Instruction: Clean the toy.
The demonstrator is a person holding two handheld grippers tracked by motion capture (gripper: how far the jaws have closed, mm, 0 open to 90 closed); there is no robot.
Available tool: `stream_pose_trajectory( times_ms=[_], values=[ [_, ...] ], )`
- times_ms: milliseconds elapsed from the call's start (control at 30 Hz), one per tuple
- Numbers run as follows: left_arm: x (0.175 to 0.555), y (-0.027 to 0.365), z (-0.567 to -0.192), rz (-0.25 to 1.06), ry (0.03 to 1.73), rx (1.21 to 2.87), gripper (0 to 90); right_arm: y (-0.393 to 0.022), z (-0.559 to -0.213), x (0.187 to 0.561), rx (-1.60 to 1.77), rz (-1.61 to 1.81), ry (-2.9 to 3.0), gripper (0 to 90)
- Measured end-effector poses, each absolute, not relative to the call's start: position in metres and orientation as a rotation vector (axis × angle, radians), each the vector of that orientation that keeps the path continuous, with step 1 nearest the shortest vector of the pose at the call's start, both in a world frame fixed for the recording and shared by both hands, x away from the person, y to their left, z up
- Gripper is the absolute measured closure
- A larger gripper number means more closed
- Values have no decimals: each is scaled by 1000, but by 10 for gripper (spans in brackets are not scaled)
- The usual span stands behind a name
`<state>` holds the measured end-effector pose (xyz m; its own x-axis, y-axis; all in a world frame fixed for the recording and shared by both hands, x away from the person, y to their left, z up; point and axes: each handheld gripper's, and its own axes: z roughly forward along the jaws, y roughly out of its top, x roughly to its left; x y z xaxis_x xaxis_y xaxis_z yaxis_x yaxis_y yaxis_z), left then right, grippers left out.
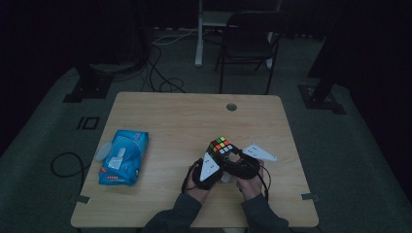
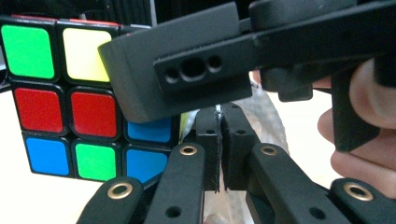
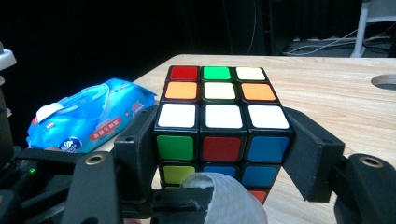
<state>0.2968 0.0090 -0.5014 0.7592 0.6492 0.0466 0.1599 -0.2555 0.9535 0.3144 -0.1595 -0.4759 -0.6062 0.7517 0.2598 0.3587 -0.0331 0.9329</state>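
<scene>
A scrambled Rubik's cube (image 1: 222,145) sits just right of the table's middle. My right gripper (image 3: 224,149) is shut on the cube (image 3: 219,116), one black jaw pressed on each side, white face up. My left gripper (image 2: 219,140) has its jaws together on a thin white wipe (image 2: 268,114), right beside the cube (image 2: 60,107) and under the right gripper's jaw. In the right gripper view that wipe (image 3: 224,198) curls up against the cube's near face. In the high view both hands hold the left gripper (image 1: 214,170) and the right gripper (image 1: 235,158) close together at the cube.
A blue pack of wet wipes (image 1: 124,156) lies at the table's left side, also seen as the pack (image 3: 88,119) left of the cube. A cable hole (image 1: 231,107) sits near the far edge. A black chair (image 1: 248,43) stands beyond the table.
</scene>
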Motion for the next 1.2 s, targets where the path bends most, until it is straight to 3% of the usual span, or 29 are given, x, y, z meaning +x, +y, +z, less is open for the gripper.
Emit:
stream_pose_trajectory(
  times_ms=[800,1200],
  values=[
    [285,33,-498,554,613,1837,876,-169,-475,317,1184,1671,1898,348],
    [296,59,-492,572,710,1775,875,-173,-476,317,1177,1670,1913,349]
  ],
)
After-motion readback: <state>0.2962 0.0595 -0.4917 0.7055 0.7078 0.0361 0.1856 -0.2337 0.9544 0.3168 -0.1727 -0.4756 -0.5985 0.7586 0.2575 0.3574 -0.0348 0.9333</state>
